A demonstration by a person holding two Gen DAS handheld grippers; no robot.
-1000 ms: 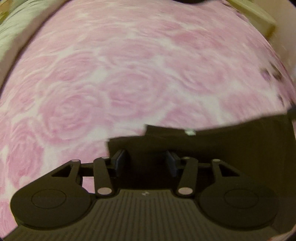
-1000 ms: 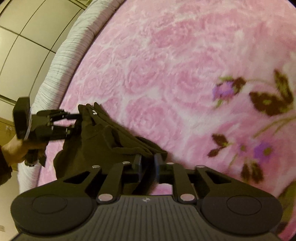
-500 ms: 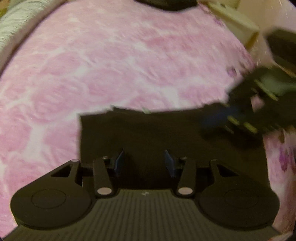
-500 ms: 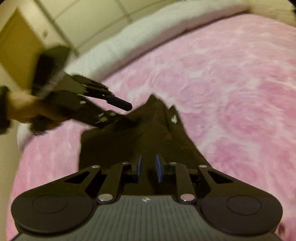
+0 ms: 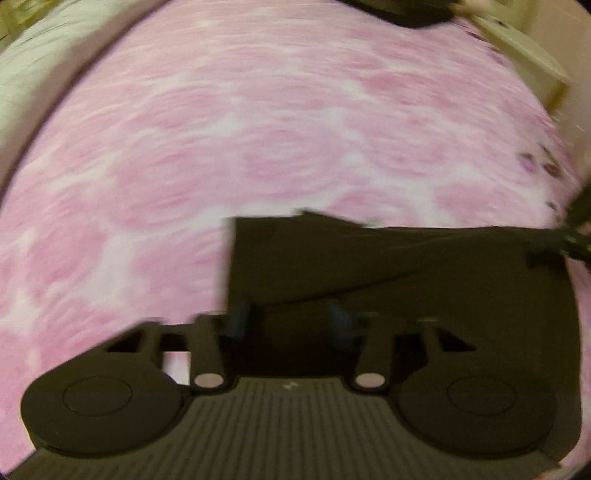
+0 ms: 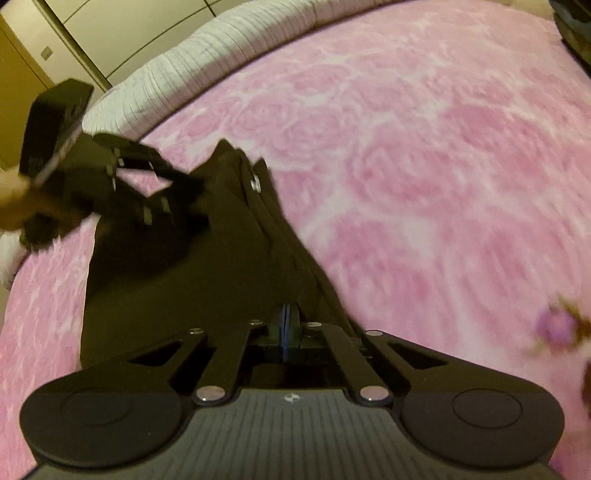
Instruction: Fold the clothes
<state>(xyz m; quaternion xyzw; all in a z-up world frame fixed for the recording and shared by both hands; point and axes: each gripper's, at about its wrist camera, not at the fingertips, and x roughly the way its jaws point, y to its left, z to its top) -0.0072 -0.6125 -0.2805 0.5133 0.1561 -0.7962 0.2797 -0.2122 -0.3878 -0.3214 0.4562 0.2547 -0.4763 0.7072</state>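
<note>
One dark garment (image 6: 207, 280) lies on pink rose blanket (image 6: 424, 155) of bed, under both tongs. Right tongs (image 6: 285, 321) pressed together; whether cloth is pinched cannot be told. Left tongs (image 5: 290, 319) closing, garment between fingers, pads not pressing. Garment left edge straight; wide bare blanket beyond. White ribbed bed edge (image 6: 207, 74), pale wall panels (image 6: 122, 26) behind.

Right tool (image 6: 286, 325) fully closed; left tool (image 5: 290, 319) closing.

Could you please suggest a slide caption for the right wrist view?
Right tool shut at the near end of a dark folded garment on a pink rose-patterned blanket.
</note>
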